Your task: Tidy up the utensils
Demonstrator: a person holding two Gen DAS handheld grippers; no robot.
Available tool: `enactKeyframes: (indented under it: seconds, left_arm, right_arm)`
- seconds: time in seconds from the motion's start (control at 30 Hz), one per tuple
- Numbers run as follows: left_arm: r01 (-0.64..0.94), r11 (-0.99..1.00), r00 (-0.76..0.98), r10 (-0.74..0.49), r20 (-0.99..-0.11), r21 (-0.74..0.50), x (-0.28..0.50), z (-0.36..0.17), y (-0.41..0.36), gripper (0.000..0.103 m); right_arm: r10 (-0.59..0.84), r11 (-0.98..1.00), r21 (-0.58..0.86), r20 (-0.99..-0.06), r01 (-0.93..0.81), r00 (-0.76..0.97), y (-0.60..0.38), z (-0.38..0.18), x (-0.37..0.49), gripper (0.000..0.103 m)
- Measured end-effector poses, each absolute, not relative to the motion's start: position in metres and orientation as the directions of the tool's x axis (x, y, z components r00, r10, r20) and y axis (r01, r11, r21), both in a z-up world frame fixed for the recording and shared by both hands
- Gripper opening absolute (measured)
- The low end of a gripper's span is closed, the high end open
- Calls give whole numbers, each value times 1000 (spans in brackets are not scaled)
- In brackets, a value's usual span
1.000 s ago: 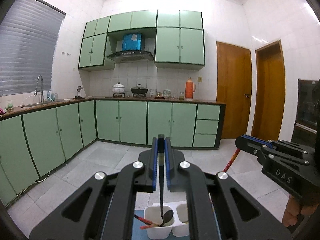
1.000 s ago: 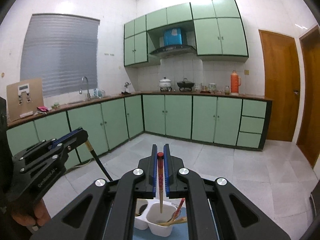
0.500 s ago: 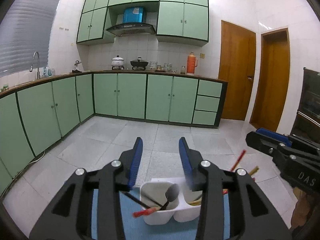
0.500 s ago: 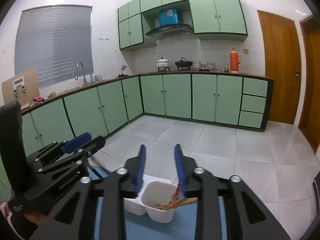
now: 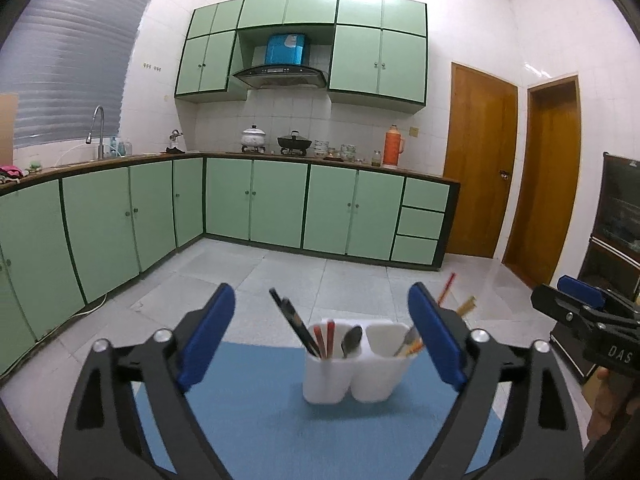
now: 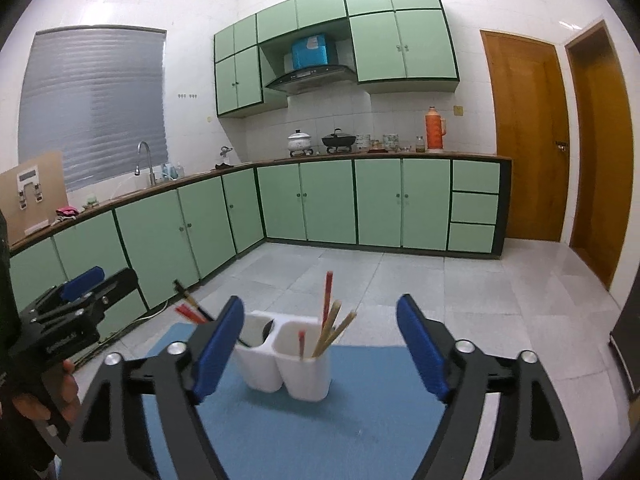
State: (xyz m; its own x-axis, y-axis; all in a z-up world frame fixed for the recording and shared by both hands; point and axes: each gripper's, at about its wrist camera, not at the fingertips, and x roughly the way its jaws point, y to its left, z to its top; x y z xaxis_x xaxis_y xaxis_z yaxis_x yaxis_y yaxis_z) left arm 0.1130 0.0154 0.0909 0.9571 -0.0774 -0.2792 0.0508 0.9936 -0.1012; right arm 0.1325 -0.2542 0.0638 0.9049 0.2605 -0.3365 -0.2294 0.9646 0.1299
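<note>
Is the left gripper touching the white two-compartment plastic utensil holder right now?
Apart. In the left wrist view the left gripper has just been opening, nothing between its blue pads; the white two-compartment utensil holder stands beyond them on the blue mat, mat visible between.

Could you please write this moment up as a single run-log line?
left gripper: jaws just opened, empty | right gripper: jaws just opened, empty | white holder: upright on blue mat, utensils in both compartments

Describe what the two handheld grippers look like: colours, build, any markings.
Both are alike: the left gripper and right gripper have angular black frames with cut-out openings, silver bolt heads at the joints and flat blue pads lining the fingers. Seen from the left camera, the right gripper's side bears white letters, "DAS". No cables or sleeves show.
</note>
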Motion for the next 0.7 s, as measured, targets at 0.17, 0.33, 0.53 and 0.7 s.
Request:
enactKeyframes:
  seconds: [0.17,0.33,0.53,0.7]
  left_arm:
    - [64,995,952,-85,-293,-82,79,95,9,96]
    - [56,996,952,-73,-299,-66,50,98,6,97]
    - [54,997,951,-65,-303,-46,22,107,5,97]
    - [61,998,951,-67,-303,-29,4,116,5,97]
  right_arm:
    - [282,959,144,-345,-246,896,-249,64,102,91]
    - [318,947,167,-352,-276,880,-247,68,77,97]
    - [319,948,130,-340,-292,885,-246,75,49,97]
    - [317,948,122,-322,-293,892,-247,80,27,97]
